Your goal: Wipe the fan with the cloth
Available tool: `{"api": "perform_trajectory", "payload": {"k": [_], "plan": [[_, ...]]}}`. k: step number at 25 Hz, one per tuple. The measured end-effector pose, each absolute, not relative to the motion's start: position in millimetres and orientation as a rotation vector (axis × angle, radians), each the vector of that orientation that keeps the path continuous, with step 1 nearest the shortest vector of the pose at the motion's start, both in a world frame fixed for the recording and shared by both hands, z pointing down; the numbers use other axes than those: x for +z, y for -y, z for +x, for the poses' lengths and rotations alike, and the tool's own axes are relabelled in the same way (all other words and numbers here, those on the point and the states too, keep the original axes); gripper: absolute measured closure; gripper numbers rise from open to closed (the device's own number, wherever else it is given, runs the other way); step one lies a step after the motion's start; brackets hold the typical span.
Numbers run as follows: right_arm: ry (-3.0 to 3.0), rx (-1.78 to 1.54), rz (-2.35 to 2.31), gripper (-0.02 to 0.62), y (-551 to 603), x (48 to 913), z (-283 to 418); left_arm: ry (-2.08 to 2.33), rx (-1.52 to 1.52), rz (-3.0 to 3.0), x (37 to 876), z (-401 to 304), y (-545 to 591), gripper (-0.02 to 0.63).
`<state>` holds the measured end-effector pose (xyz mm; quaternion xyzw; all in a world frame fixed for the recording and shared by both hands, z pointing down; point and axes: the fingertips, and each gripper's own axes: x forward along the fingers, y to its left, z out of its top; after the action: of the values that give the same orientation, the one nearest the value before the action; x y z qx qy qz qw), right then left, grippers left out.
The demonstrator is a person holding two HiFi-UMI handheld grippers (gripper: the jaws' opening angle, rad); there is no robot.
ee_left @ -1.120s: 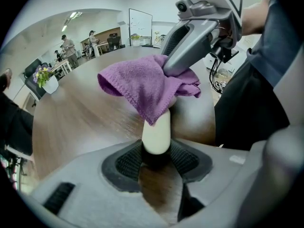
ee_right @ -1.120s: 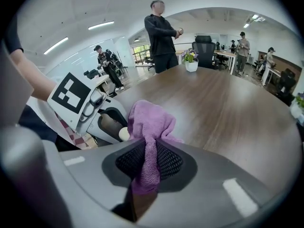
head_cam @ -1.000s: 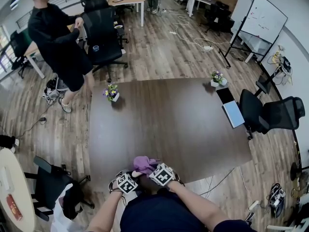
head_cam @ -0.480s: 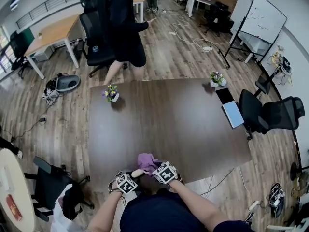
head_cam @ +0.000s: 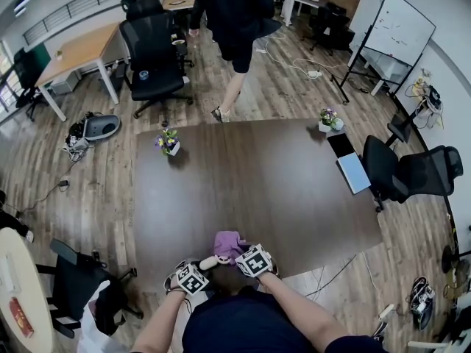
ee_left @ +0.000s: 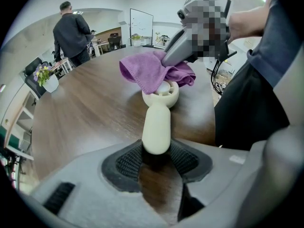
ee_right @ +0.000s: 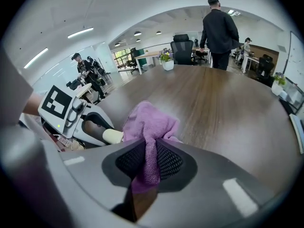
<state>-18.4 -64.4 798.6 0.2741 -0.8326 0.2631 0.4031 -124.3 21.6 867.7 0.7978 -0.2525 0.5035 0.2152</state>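
At the near edge of the dark wooden table (head_cam: pixel 257 190), the left gripper (head_cam: pixel 201 270) and right gripper (head_cam: pixel 241 254) sit close together. The fan (head_cam: pixel 210 262) shows only as a cream handle poking out from the left one, with the purple cloth (head_cam: pixel 229 242) bunched over its far end by the right. Small flower pots stand at the far left corner (head_cam: pixel 170 142) and far right corner (head_cam: pixel 328 119), and a laptop (head_cam: pixel 354 173) lies at the right edge. Beyond the table, a person in dark clothes (head_cam: pixel 235 9) is mid-stride beside an office chair (head_cam: pixel 151 54).

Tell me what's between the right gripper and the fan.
The purple cloth, clamped in the right gripper and draped over the fan's head, seen in the left gripper view.
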Motion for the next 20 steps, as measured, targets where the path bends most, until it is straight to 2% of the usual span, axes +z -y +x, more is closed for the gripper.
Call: {"api": "perform_trajectory", "payload": {"k": [20], "plan": [[2.006, 0.772, 0.690, 0.520, 43, 825, 2, 0.711, 1.382, 2.216, 869, -126, -21, 0.420]]}}
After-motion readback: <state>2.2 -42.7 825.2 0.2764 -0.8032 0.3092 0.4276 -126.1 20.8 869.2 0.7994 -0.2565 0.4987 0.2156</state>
